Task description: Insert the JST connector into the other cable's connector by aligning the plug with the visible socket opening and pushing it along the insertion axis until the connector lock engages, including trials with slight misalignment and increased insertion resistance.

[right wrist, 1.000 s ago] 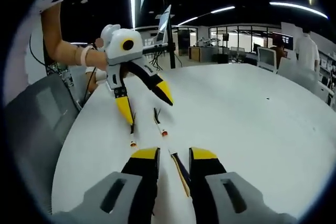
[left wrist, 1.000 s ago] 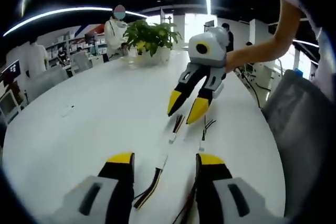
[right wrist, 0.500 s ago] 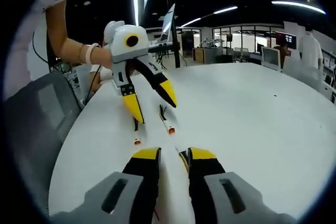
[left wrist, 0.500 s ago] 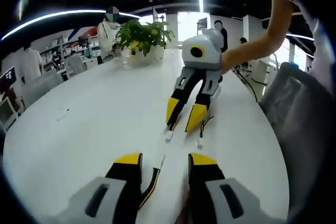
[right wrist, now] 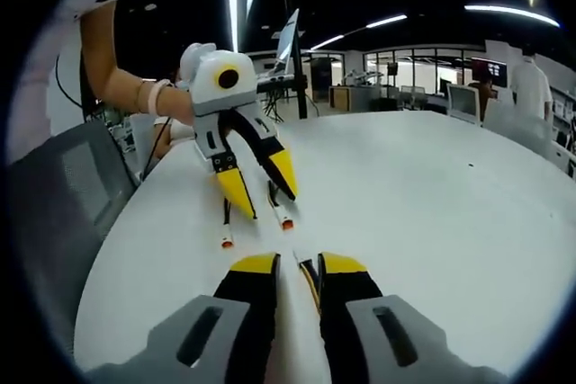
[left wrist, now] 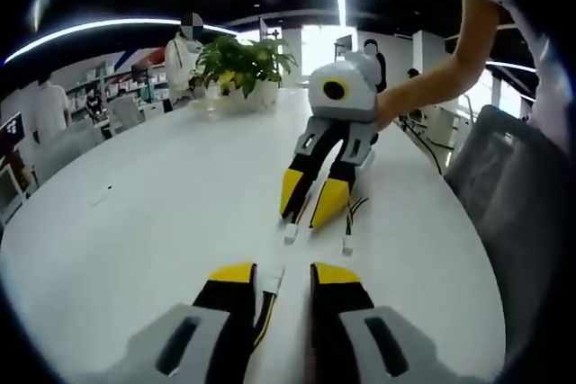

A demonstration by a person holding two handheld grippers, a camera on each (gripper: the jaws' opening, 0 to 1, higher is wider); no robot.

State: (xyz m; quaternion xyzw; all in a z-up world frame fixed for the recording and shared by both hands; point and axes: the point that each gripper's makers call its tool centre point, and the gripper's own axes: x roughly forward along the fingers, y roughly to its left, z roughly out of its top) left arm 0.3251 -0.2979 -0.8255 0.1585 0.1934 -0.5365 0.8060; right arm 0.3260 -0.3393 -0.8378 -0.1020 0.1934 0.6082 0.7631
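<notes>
- White oval table [left wrist: 162,186] in an open office; potted plant [left wrist: 241,60] at the far end in the left gripper view, chairs along the table edge, people standing in the background.
- Two thin cables lie side by side on the table between the grippers, each with a small pale connector at its end: cable one [left wrist: 290,222] with connector [left wrist: 290,234], cable two [left wrist: 349,227] with connector [left wrist: 347,246].
- Left gripper [left wrist: 281,278]: jaws narrowly apart, astride a dark striped cable [left wrist: 266,305] running between them; whether the pads touch it cannot be told.
- Right gripper [right wrist: 297,265]: jaws close together around a yellow-dark cable [right wrist: 310,278]; contact not clear.
- Handling, as judgement: cables light and limp, will flop and twist, so a hold far back gives no control of the tip. Grip just behind the housing. Housings small, stiff plastic, probably slippery; a hard squeeze could bend the pins.
- View difference: left gripper view shows the right gripper [left wrist: 308,209] tips coming down over cable one near its connector; right gripper view shows the left gripper [right wrist: 264,191] from the front, tips near two cable ends with orange-tipped connectors [right wrist: 226,243] [right wrist: 286,223].
- Socket opening is too small to read in either view.
</notes>
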